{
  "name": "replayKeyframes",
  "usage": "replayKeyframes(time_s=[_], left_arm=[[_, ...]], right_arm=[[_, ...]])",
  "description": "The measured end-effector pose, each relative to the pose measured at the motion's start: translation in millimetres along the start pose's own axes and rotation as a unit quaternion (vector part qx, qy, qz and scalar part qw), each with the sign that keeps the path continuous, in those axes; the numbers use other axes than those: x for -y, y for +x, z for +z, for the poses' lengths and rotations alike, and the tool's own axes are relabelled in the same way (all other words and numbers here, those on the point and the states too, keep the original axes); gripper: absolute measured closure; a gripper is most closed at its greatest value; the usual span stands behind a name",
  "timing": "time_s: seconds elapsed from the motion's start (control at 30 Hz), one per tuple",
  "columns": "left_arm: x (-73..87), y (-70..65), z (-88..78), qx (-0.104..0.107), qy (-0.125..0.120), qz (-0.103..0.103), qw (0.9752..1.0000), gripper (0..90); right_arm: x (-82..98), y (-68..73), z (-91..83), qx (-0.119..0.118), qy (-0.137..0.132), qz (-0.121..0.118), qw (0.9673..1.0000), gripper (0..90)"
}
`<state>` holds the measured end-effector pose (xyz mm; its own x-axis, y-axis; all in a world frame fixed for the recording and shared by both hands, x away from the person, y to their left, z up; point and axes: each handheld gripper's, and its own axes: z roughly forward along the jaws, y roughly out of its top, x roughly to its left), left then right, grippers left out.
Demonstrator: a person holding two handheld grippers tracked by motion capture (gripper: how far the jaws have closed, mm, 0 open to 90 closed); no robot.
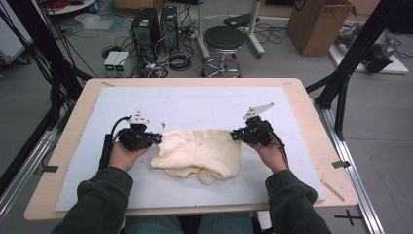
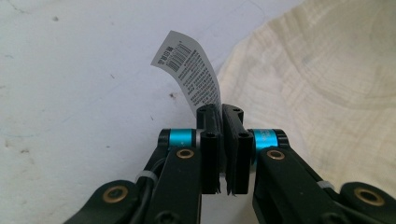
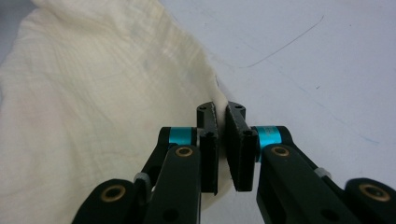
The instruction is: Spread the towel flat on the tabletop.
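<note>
Wooden tabletop [image 1: 311, 122] carries a pale blue-white mat [image 1: 195, 105]; behind it the floor holds a black round stool [image 1: 223, 39], computer towers [image 1: 155, 27] and a brown cardboard box [image 1: 316, 24]. On the mat, at the near centre, lies a cream-coloured crumpled cotton cloth [image 1: 199, 153], bunched toward the person. Left gripper [image 1: 158, 138] is clenched on the cloth's left edge; its own view shows the jaws pressed together on the fabric beside a white printed care label [image 2: 191, 74] that stands up above them. Right gripper [image 1: 234, 134] is clenched on the cloth's right corner, the fabric pinched between its jaws. Both hands rest at the cloth's far corners, well apart.
</note>
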<state>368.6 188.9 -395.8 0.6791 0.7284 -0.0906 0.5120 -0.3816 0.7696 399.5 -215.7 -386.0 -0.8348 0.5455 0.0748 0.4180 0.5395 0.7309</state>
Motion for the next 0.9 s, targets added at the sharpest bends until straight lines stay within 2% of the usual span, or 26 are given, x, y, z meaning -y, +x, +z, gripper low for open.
replayKeyframes(time_s=[0.17,0.47,0.53,0.6,0.67,0.7,0.77,0.8,0.83,0.87,0.9], left_arm=[[-1.1,5.7,-5.3,0.000,-0.009,-0.006,0.9999,85.7],[-1.7,11.3,-4.8,0.006,-0.018,-0.019,0.9996,85.7],[-4.8,14.2,-2.4,-0.002,-0.014,-0.015,0.9998,85.7],[-11.7,20.7,0.1,-0.006,-0.023,-0.024,0.9994,85.7],[-22.7,30.0,4.3,-0.013,-0.038,-0.039,0.9984,85.8],[-32.7,37.1,8.4,-0.024,-0.042,-0.041,0.9980,85.9],[-51.1,49.4,15.3,-0.042,-0.052,-0.048,0.9966,85.8],[-62.3,55.7,19.5,-0.059,-0.060,-0.047,0.9953,85.5],[-72.8,60.4,22.1,-0.084,-0.062,-0.046,0.9935,82.8],[-83.4,65.3,23.1,-0.100,-0.066,-0.053,0.9915,73.0],[-88.2,67.9,21.1,-0.096,-0.072,-0.054,0.9913,67.3]], right_arm=[[-4.1,-1.4,-4.3,-0.005,-0.008,0.002,1.0000,84.5],[-10.7,1.0,-7.2,-0.015,-0.005,-0.012,0.9998,84.5],[-11.0,-0.3,-5.8,-0.015,0.000,-0.012,0.9998,84.4],[-12.4,-3.8,-4.0,-0.013,0.007,-0.010,0.9998,84.7],[-19.4,-13.5,-1.1,0.001,0.018,-0.008,0.9998,85.1],[-23.9,-18.8,0.2,0.006,0.021,-0.006,0.9997,85.2],[-42.6,-40.1,3.5,0.029,0.018,0.003,0.9994,85.0],[-55.1,-53.0,4.8,0.054,0.014,0.018,0.9983,81.0],[-67.3,-64.1,4.8,0.085,-0.003,0.033,0.9959,66.4],[-77.5,-72.7,4.0,0.112,-0.013,0.052,0.9922,61.1],[-85.0,-79.4,3.2,0.120,-0.020,0.067,0.9903,60.5]])
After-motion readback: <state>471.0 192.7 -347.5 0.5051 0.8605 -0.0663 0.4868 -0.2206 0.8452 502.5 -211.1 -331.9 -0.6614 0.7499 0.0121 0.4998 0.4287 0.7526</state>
